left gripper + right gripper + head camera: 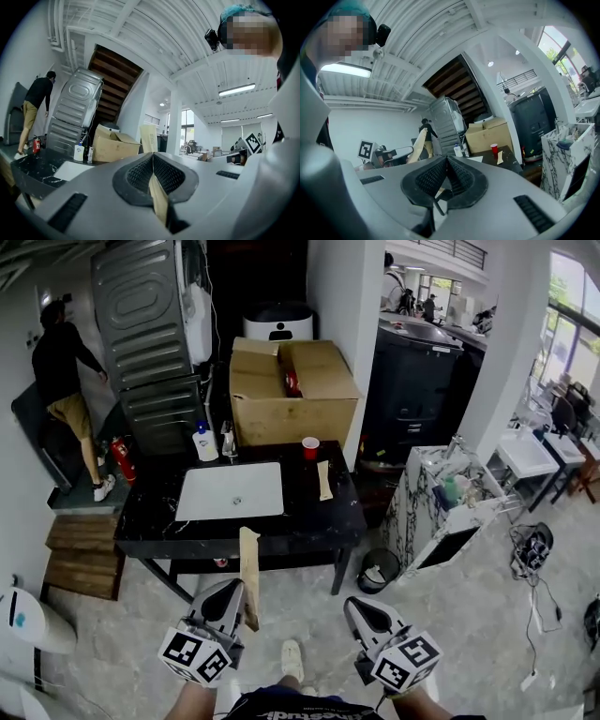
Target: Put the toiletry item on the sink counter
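My left gripper clamps 1 tan packet.
The right gripper sits closed; cardboard box on desk holds 1 red item.

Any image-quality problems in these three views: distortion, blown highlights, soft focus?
Head view: sharp, wide-angle bowing at the edges, windows blown out at upper right. Left gripper view: heavy fisheye, black corners, the near left gripper slightly soft. Right gripper view: same fisheye and dark corners, window overexposed; the red cup reads clearly.
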`<state>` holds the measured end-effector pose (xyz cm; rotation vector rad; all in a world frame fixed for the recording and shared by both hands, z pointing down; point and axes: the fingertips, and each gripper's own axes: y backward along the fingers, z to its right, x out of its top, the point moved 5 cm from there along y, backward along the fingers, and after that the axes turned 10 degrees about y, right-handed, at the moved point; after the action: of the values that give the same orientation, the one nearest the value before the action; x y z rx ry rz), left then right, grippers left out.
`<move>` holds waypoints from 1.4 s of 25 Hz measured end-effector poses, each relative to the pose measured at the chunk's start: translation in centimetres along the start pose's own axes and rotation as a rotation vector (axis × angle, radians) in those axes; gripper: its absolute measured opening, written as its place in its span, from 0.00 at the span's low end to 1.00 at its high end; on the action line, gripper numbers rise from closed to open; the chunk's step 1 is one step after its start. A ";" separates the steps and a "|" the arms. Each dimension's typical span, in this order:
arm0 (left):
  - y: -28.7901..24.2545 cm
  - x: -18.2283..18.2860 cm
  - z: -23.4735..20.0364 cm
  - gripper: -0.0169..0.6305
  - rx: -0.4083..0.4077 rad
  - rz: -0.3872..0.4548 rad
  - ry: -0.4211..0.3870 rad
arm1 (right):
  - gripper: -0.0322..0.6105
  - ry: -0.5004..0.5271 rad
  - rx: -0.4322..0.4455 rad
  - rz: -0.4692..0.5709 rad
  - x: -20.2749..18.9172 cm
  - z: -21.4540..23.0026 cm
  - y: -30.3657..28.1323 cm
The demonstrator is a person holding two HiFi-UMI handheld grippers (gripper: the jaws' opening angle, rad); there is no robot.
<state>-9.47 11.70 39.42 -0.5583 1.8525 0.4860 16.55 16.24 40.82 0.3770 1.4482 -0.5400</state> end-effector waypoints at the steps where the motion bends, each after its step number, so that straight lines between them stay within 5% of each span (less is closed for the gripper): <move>1: -1.0 -0.1 -0.4 0.05 -0.004 0.000 0.002 | 0.11 0.003 -0.010 -0.002 0.1 0.7 -0.4; 20: -19.1 3.2 -12.5 0.05 -0.103 0.019 0.048 | 0.11 0.102 -0.110 0.016 6.1 11.3 -16.8; 35: -28.5 2.1 -17.0 0.05 -0.076 -0.055 0.099 | 0.11 0.156 -0.126 0.025 6.4 18.2 -24.9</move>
<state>-6.11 -21.35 41.15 -0.6934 1.9134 0.5019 17.87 -15.11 38.22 0.3423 1.6170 -0.4037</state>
